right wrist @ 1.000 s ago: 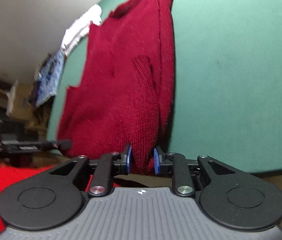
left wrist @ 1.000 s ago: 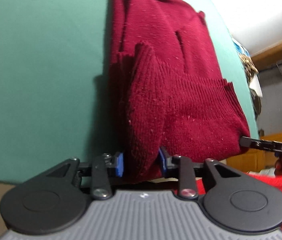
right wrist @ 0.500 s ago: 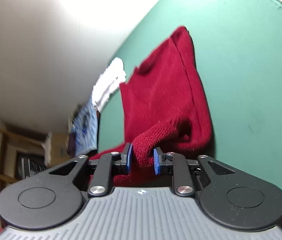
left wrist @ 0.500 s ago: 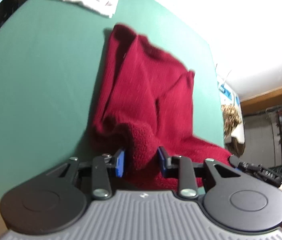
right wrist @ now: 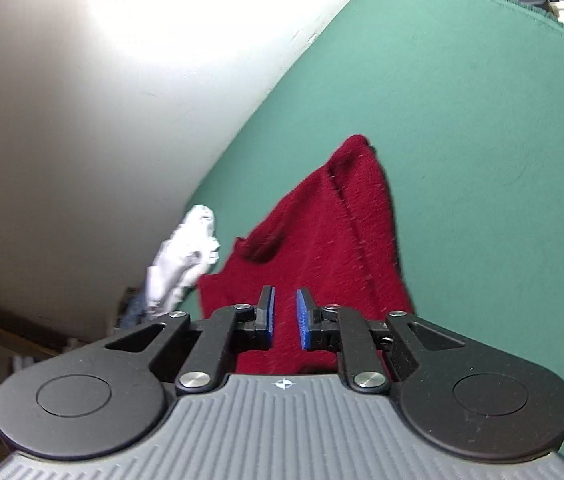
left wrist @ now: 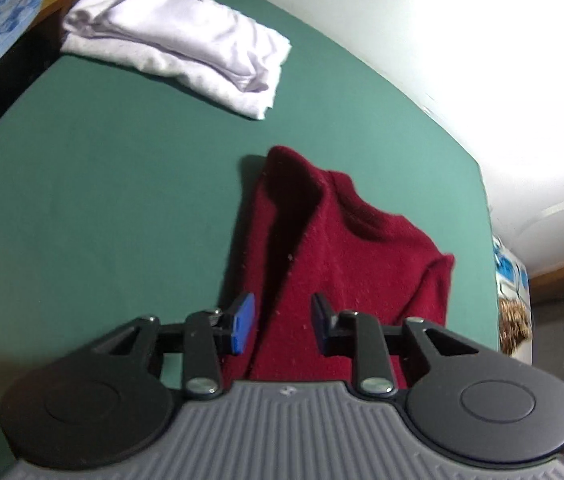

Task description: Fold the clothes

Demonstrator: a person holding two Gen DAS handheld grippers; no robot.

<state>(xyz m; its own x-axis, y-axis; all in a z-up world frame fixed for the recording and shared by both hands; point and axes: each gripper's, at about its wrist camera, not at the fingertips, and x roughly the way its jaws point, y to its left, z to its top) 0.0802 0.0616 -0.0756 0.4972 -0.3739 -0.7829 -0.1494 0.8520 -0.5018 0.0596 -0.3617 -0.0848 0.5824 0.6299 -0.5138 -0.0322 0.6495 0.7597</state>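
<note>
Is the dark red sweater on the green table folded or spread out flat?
Folded, though loosely. The red sweater lies doubled over on the green table with a raised crease, and both the left gripper and the right gripper are open above it.

One dark red knitted sweater (left wrist: 345, 256) and one folded white cloth garment (left wrist: 178, 44) lie on one green-covered bench (left wrist: 102, 184).

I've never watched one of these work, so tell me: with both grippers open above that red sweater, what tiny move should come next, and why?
Probably lift both grippers, left and right, up and away. Both are open with nothing between the fingers, and the red sweater lies doubled over on the green table, so nothing needs holding.
</note>
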